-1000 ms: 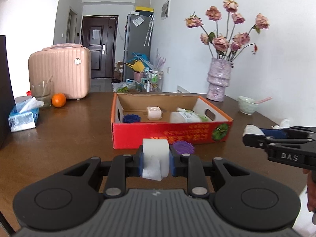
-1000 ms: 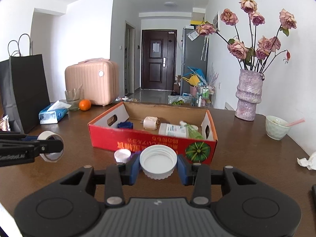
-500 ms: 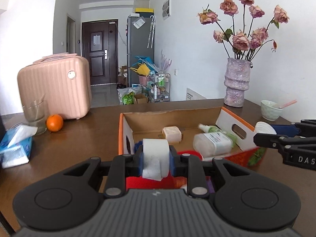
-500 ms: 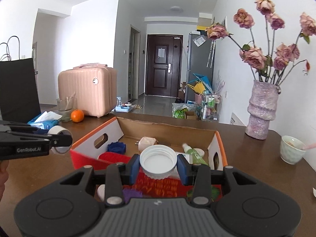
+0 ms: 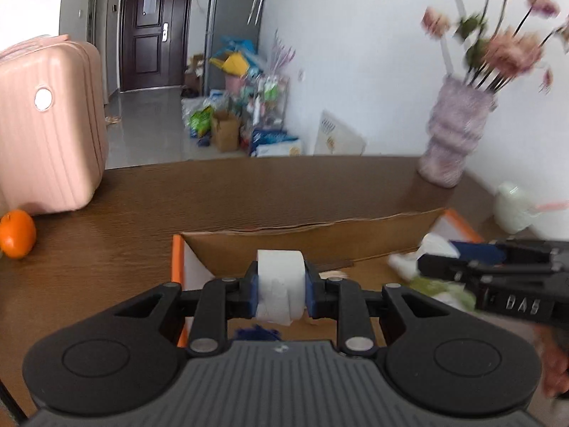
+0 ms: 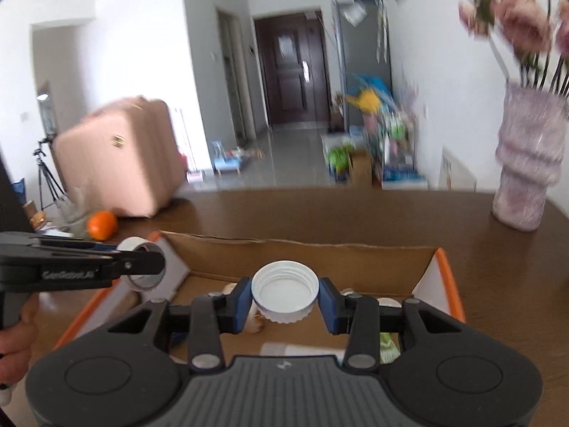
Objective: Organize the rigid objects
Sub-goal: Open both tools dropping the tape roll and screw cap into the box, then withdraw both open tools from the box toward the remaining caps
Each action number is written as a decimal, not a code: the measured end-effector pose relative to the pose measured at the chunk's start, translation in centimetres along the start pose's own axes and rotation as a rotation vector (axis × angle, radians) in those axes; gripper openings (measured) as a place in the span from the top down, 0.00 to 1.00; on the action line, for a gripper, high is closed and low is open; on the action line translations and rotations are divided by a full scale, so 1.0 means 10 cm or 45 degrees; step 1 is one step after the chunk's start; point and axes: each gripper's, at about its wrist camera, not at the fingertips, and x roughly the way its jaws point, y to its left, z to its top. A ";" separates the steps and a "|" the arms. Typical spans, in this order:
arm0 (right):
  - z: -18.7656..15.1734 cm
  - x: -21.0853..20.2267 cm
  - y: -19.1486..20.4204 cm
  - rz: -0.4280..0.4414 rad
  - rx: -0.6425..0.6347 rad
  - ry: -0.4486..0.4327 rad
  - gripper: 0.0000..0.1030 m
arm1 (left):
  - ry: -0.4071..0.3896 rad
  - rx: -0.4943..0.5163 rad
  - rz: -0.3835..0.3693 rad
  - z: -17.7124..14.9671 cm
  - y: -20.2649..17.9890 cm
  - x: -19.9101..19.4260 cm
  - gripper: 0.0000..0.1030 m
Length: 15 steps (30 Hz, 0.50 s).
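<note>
Where both grippers hung short of the cardboard box [image 6: 306,249] earlier, they now hover over it | left gripper [image 5: 281,293] jaws clenched on tape roll [image 5: 281,284] | right gripper [image 6: 284,299] jaws grasping white lid [image 6: 284,290] | bare brown surface [image 5: 249,192] beyond far wall

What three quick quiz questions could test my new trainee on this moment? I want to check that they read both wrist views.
1. True or false: the left gripper holds a roll of white tape.
2. What does the right gripper hold? A) an orange B) a white jar lid C) a bowl
3. Fill in: both grippers are over the open cardboard ____.

Key:
1. True.
2. B, the white jar lid; the orange lies on the table.
3. box.
</note>
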 end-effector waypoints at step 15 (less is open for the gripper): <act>-0.04 0.22 -0.17 -0.060 0.062 -0.062 0.33 | -0.065 -0.078 0.118 -0.06 0.11 -0.03 0.20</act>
